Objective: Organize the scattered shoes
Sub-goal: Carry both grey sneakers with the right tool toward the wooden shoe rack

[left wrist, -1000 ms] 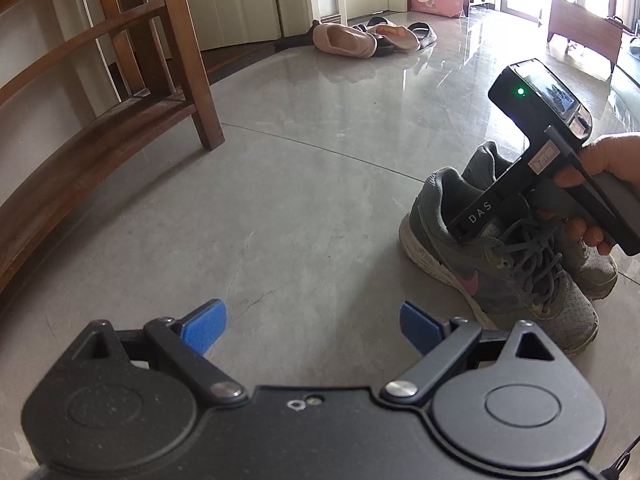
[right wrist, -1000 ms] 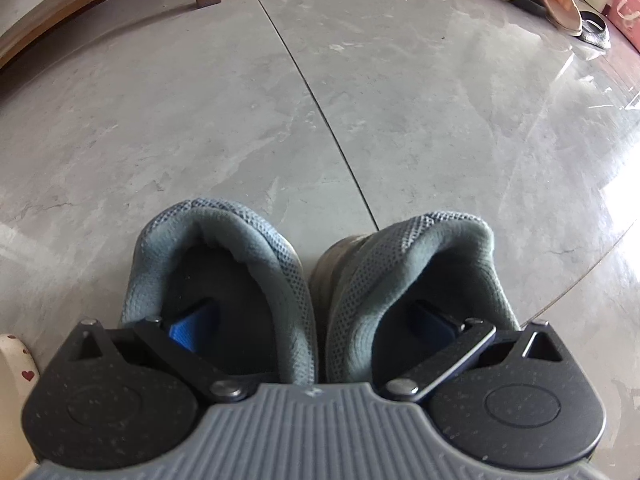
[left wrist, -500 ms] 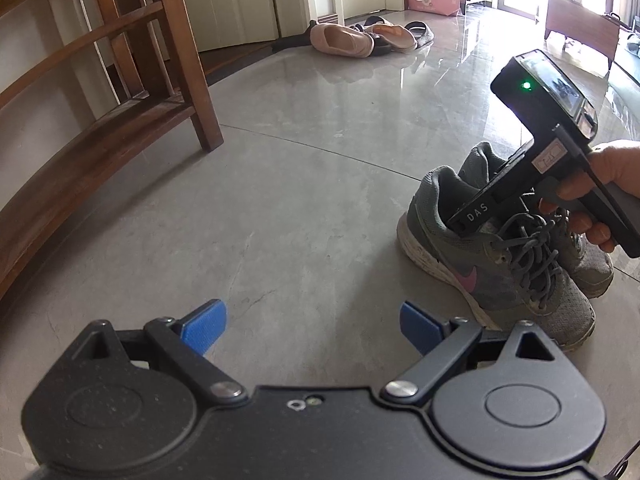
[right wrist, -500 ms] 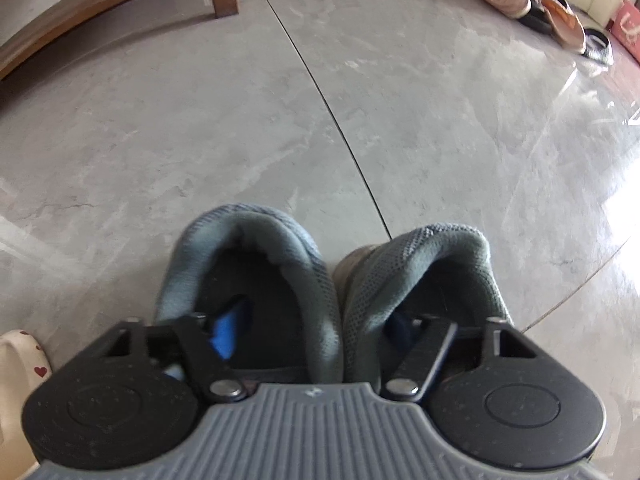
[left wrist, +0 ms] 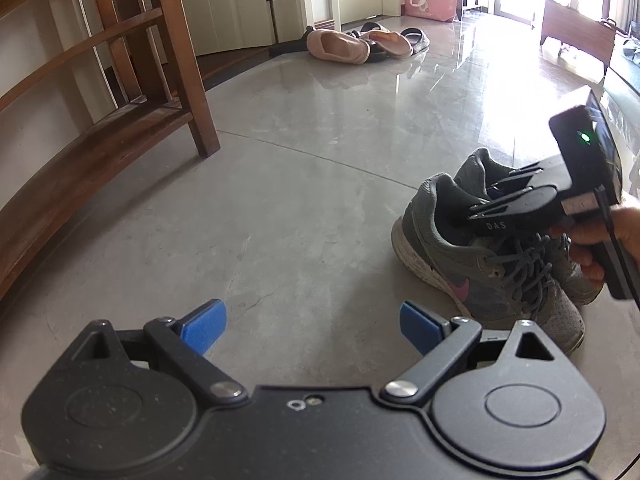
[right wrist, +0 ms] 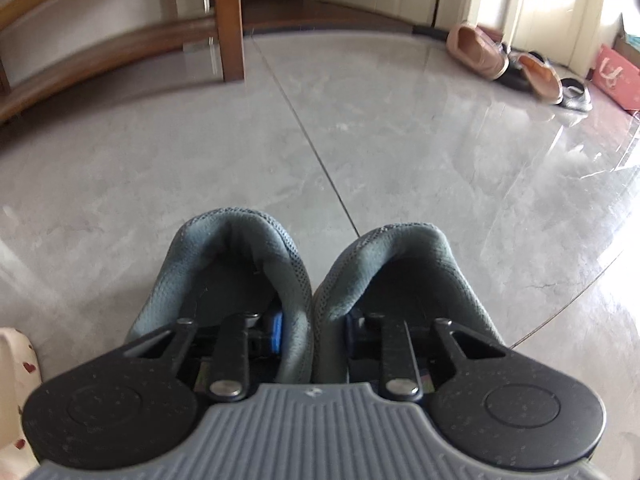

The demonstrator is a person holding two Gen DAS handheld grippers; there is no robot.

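1. Pinched together, the jaws of the right gripper (right wrist: 312, 332) squeeze the two touching inner collars of the grey sneakers (left wrist: 492, 248), one finger down inside each shoe opening; a blue pad (right wrist: 275, 330) shows inside the left shoe.
2. Spread wide, the jaws of the left gripper (left wrist: 312, 322) hold nothing and hang above bare grey floor (left wrist: 304, 208), to the left of the sneakers.
3. Both sneakers sit side by side on the floor, heels towards the wooden rack (left wrist: 100, 120), toes towards the person's hand (left wrist: 600, 240).
4. They look worn: grey mesh uppers, dark grey laces, padded collars, and scuffed, dirty off-white soles.
5. On the nearer shoe's side there is a pink swoosh logo (left wrist: 460, 286).
6. White letters "DAS" (left wrist: 496, 225) can be read on the body of the right gripper, and a green light (left wrist: 585, 136) glows on its top block.
7. Far back by the doorway lies a heap of other footwear (left wrist: 360, 44): a pink shoe, an orange-lined slipper and dark sandals.
8. Behind that heap stands a pink bag (left wrist: 430, 0) with a pale printed mark too small to read.
9. At the lower left edge of the right wrist view there is something white with small red hearts (right wrist: 16, 360).
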